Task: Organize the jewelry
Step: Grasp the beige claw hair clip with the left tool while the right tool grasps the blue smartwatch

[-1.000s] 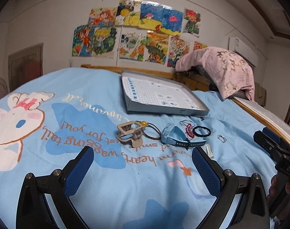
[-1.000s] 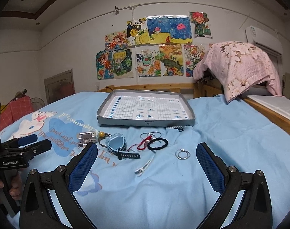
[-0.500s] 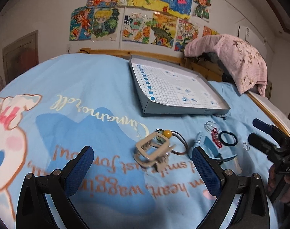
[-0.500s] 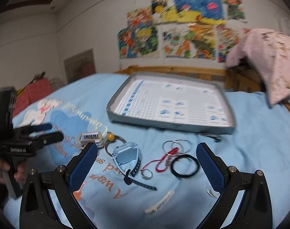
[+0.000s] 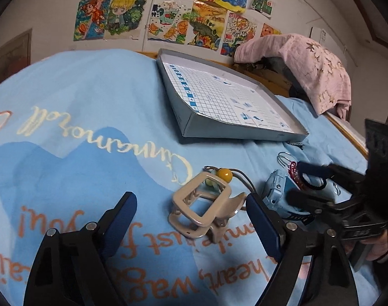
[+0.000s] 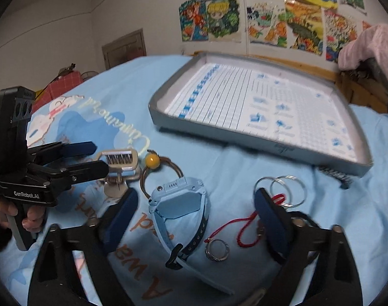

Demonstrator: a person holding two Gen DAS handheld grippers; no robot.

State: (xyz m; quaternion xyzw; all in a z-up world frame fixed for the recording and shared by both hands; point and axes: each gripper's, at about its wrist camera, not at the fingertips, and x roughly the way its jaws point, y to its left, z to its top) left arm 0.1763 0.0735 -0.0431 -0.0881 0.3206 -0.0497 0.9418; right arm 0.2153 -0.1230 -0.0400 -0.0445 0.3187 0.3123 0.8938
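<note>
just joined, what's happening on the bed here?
A person holds a gripper in each hand over jewelry scattered on the blue bedsheet. The left gripper straddles the beige hair claw; the right gripper straddles the blue watch. Both have just been closing, but neither grips yet. The tray has no jewelry in it.

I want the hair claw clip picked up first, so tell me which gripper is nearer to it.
Left. The left gripper has the beige claw clip between its open fingers, not yet pinched. The right gripper sits beside it, straddling the blue watch.
</note>
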